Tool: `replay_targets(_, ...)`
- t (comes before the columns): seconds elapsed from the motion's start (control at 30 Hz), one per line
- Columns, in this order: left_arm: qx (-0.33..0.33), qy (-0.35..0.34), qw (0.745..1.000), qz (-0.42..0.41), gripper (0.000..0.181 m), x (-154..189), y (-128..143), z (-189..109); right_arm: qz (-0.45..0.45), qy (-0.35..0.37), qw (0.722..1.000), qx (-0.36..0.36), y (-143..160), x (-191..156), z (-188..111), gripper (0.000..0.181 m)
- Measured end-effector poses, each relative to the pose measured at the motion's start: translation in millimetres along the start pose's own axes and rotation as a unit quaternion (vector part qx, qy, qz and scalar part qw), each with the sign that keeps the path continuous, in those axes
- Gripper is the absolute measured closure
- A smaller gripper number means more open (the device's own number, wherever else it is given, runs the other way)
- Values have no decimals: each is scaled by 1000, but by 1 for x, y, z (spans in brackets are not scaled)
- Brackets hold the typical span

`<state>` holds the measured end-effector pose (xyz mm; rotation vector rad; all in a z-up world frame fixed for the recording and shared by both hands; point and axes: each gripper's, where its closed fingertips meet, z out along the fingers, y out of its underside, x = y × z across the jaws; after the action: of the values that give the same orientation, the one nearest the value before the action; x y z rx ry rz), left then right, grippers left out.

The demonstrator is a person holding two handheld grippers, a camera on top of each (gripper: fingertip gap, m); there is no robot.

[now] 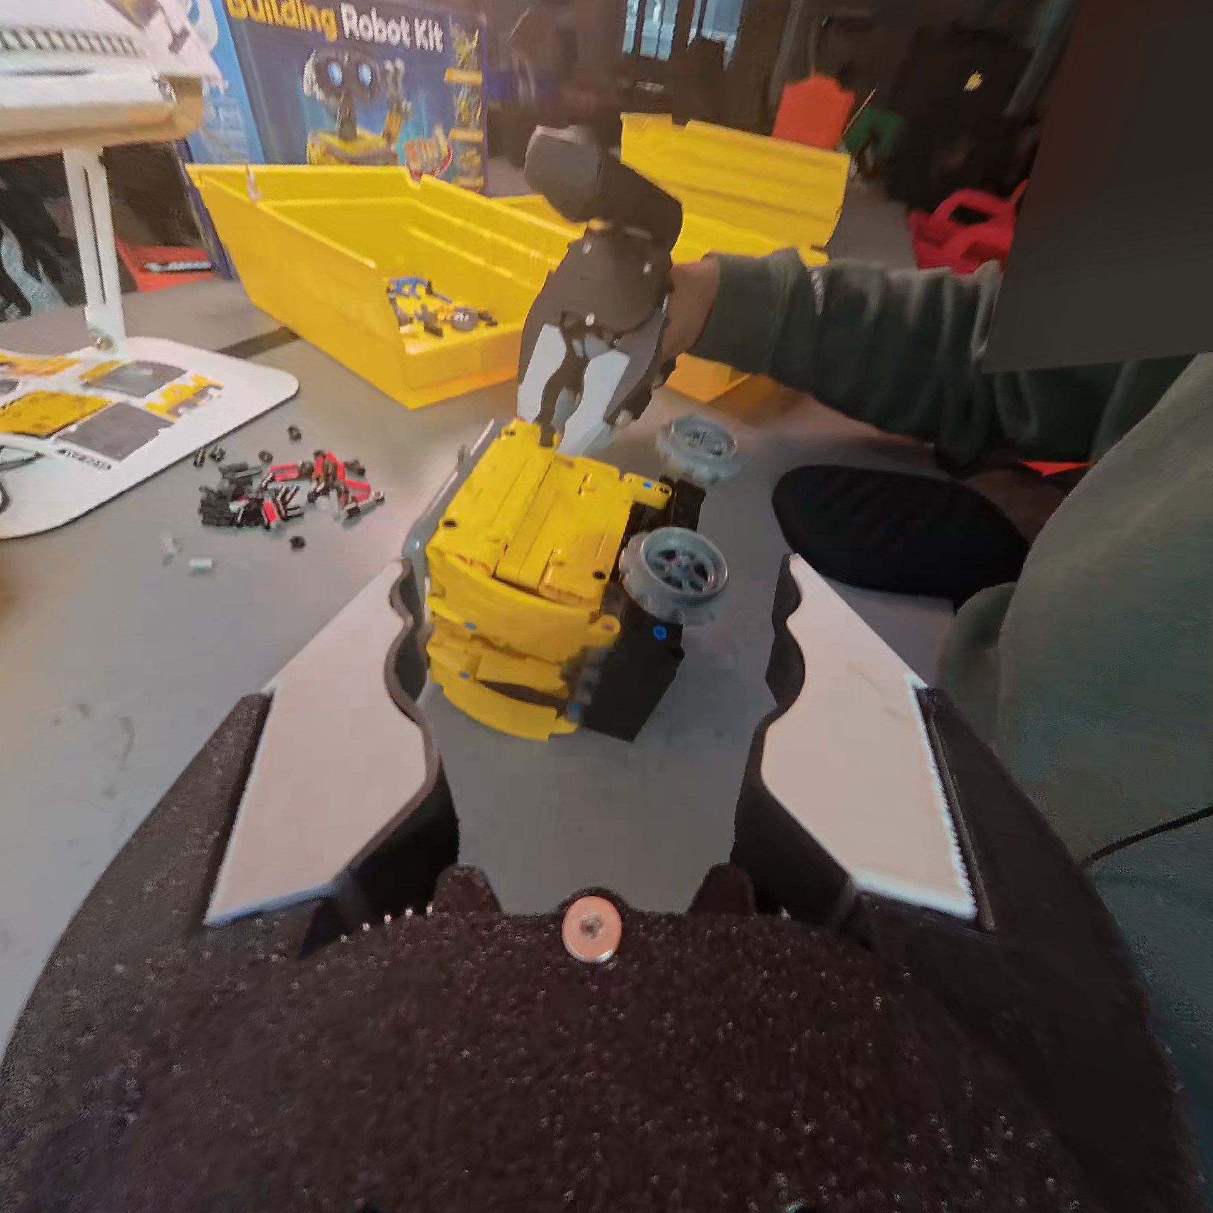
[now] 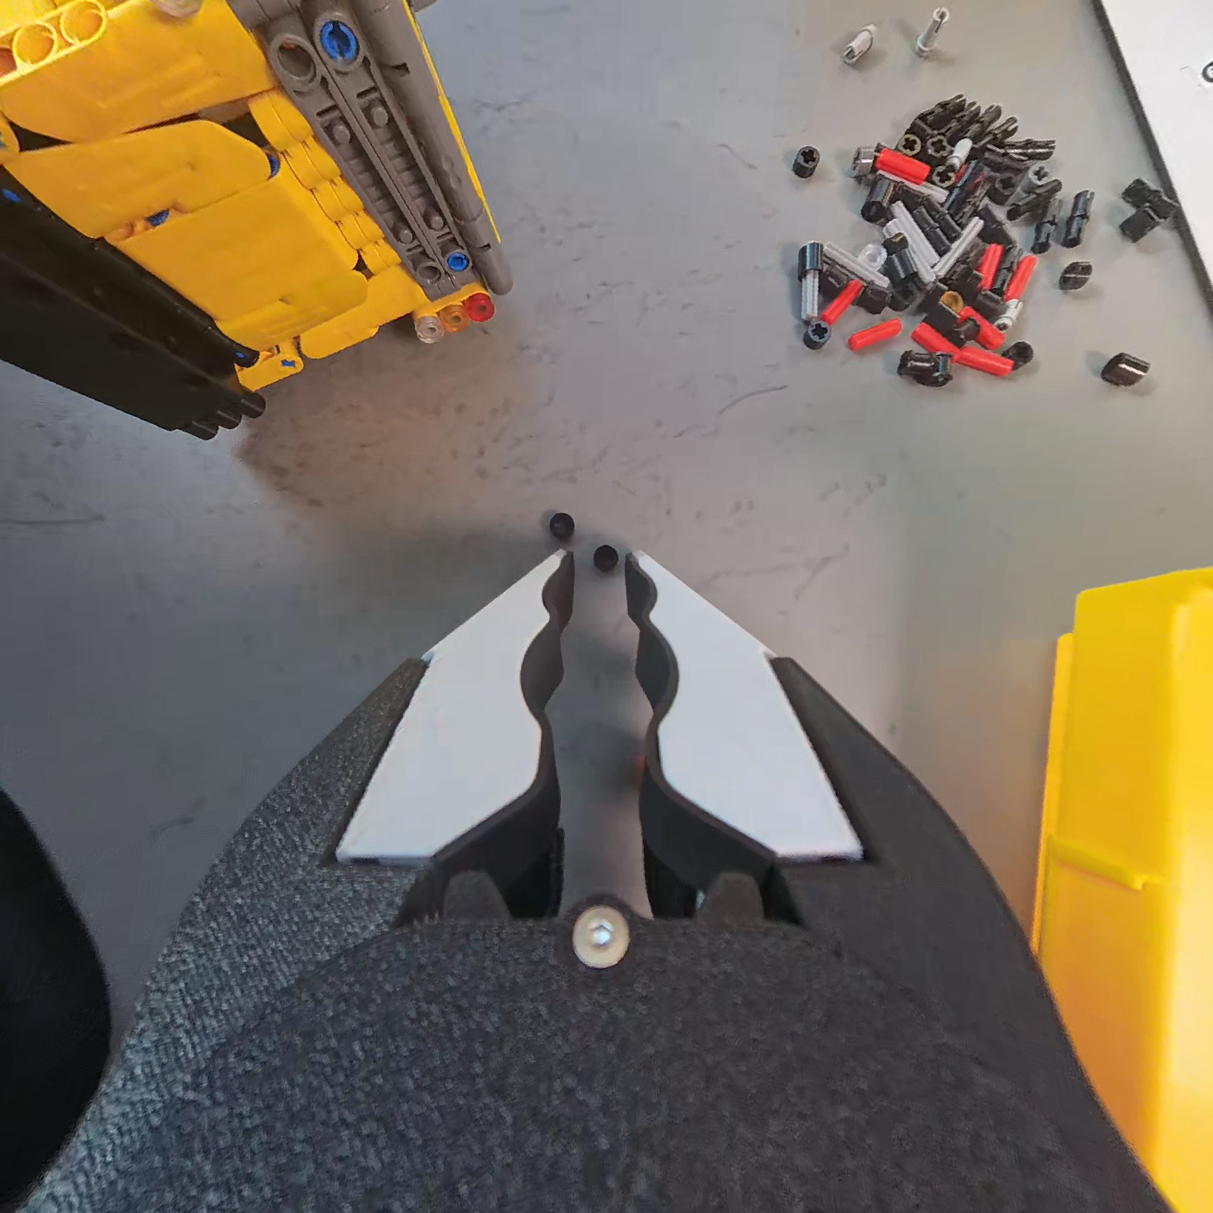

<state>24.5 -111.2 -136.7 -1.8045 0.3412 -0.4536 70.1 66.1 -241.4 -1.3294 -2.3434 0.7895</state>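
The left gripper point(image 1: 594, 591) is spread wide around the yellow brick-built car point(image 1: 525, 591), gripping nothing; the right gripper point(image 2: 597, 558), slightly parted and empty, is poised above a small black pin point(image 2: 605, 557) on the grey table point(image 2: 656, 426)

Hobby workshop: grey counter point(image 1: 98, 656) carrying yellow parts bins point(image 1: 328, 262), a building-kit box point(image 1: 367, 85), loose connector pins point(image 2: 952, 249), instruction sheets point(image 1: 98, 407).

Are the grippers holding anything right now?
No. The left gripper is open around the yellow toy car without clamping it. The right gripper is slightly open, its tips at a small black piece on the table.
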Motion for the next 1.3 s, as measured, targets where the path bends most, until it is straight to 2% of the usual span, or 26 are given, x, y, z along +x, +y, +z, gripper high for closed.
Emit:
replay_targets(0.07, 28, 16, 999, 9, 71, -2, -17, 1, -5, -10, 1000, -3, 0, -2, 1, 169)
replay_targets(0.17, 19, 21, 999, 39, 63, -11, -22, 4, -10, -17, 1000, -5, 0, -2, 1, 170)
replay_targets(0.3, -24, 49, 997, 46, 48, -13, -6, 12, -14, -22, 1000, -10, 0, -2, 1, 170)
replay_targets(0.53, -52, 68, 996, 36, 47, -9, 21, 27, -8, -27, 1000, -8, 0, -5, 1, 175)
replay_targets(0.63, -64, 40, 995, 62, 49, -13, 29, 35, -4, -17, 1000, 4, -1, -11, -1, 175)
replay_targets(0.73, -70, 17, 994, 80, 53, -17, 33, 40, 18, -5, 996, 84, -23, -23, -21, 175)
replay_targets(0.83, -78, 8, 993, 89, 54, -19, 37, 44, 14, -6, 984, 178, -59, -52, -56, 175)
replay_targets(0.93, -83, 6, 993, 88, 58, -19, 37, 47, -7, -15, 976, 216, -85, -85, -80, 175)
replay_targets(1.07, -83, 0, 993, 88, 58, -18, 37, 49, -50, -14, 981, 184, -95, -110, -80, 175)
replay_targets(1.3, -81, -10, 992, 93, 60, -18, 37, 48, -100, -8, 990, 103, -98, -117, -67, 175)
